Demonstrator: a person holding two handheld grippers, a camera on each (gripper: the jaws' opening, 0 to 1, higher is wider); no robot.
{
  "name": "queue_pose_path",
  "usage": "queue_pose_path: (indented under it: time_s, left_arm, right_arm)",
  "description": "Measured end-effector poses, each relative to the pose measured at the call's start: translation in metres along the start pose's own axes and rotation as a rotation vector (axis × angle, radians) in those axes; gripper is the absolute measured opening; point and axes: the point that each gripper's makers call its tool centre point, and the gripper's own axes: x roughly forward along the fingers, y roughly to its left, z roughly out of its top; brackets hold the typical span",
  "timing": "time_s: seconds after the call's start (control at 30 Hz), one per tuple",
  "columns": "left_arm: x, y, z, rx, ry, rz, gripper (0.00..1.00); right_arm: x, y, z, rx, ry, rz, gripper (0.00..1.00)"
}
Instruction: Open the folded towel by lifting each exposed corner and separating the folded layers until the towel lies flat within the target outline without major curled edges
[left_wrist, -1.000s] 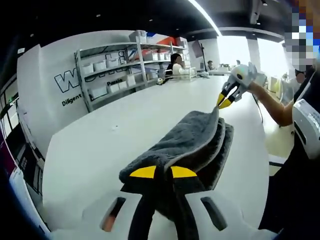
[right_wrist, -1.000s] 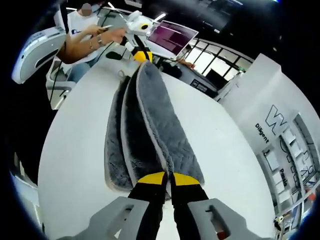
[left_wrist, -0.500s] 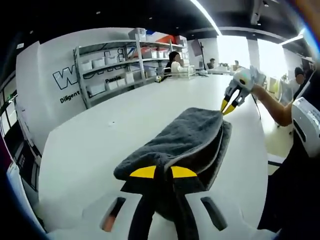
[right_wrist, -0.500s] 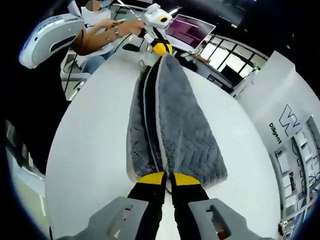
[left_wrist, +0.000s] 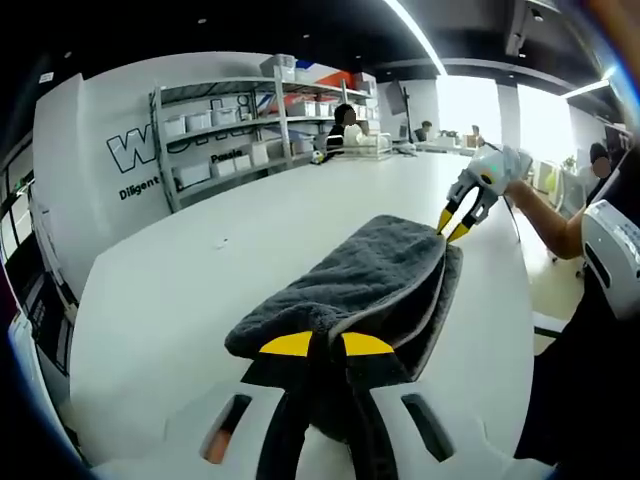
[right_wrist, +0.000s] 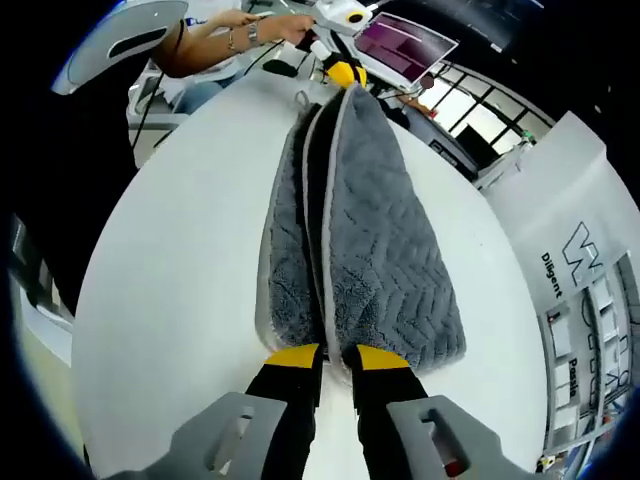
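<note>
Currently the grey towel (left_wrist: 370, 280) lies on the white desk (left_wrist: 200, 290), still folded into several layers, with its uppermost layer raised off the stack between the two tools. In the left gripper view, the left hand-held gripper (left_wrist: 326, 345) is closed on the near corner of that top layer, its yellow-tipped jaws pinched together over the fabric. The right hand-held gripper (left_wrist: 455, 222) appears at the far end of the towel, gripping the opposite corner, held by a person's hand (left_wrist: 515, 165). In the right gripper view, the right hand-held gripper (right_wrist: 323, 358) is clamped on the towel (right_wrist: 380, 240) edge nearest the camera, and the left hand-held gripper (right_wrist: 345, 72) pinches the far corner. The lower layers rest flat on the desk (right_wrist: 170, 280). Shelving (left_wrist: 240, 125) with boxes stands along the far wall.
</note>
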Motion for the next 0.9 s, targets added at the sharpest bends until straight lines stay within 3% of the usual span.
queue_pose_path:
  time_s: [0.4, 0.63, 0.9]
  left_arm:
    - [0.001, 0.000, -0.001, -0.005, 0.000, -0.002, 0.08]
    - [0.000, 0.001, 0.001, -0.010, -0.007, 0.000, 0.08]
    - [-0.004, 0.007, 0.012, -0.011, -0.043, 0.017, 0.08]
  right_arm:
    - [0.001, -0.009, -0.002, -0.014, 0.015, -0.045, 0.00]
    - [-0.005, -0.018, 0.001, 0.000, 0.000, -0.097, 0.00]
    - [-0.023, -0.044, 0.011, 0.016, -0.036, -0.185, 0.00]
